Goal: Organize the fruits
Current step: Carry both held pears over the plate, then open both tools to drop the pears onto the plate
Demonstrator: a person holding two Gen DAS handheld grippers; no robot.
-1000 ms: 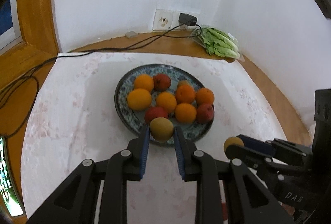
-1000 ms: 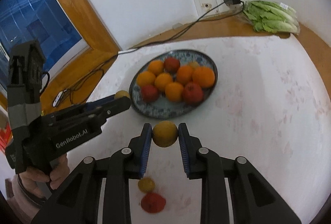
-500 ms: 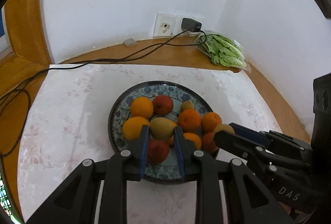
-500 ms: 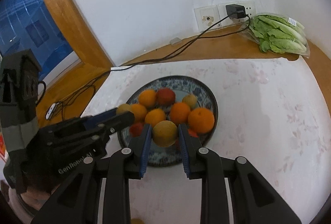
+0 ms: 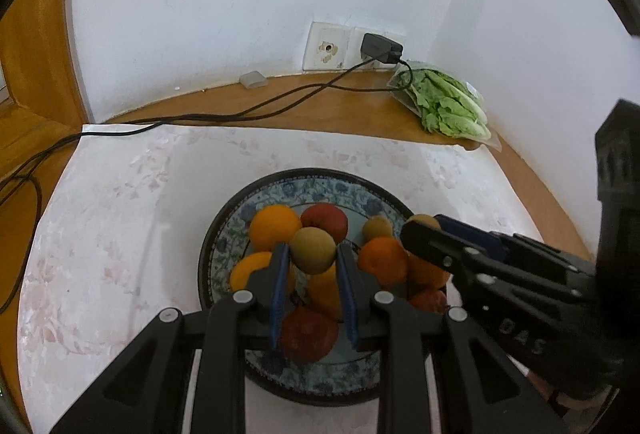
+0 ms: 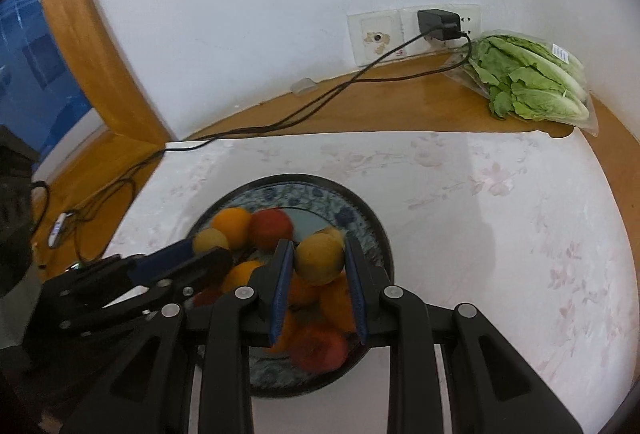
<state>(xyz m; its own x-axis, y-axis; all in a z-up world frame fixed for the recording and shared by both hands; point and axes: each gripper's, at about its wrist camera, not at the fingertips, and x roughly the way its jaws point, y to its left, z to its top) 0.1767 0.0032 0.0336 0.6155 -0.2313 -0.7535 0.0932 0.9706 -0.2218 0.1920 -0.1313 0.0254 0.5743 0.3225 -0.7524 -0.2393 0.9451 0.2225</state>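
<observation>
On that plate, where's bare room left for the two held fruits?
Bare patches: the plate's far middle behind the red fruit, and its near rim. The centre is crowded with oranges. The tablecloth all around is bare.

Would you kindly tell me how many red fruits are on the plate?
3 on the plate: back red fruit, at the far side; front red fruit, nearest the camera; right red fruit, partly hidden. Others may lie hidden under the pile.

Soft, even daylight; strong fisheye bending with dark corners; slight right-view motion blur.
</observation>
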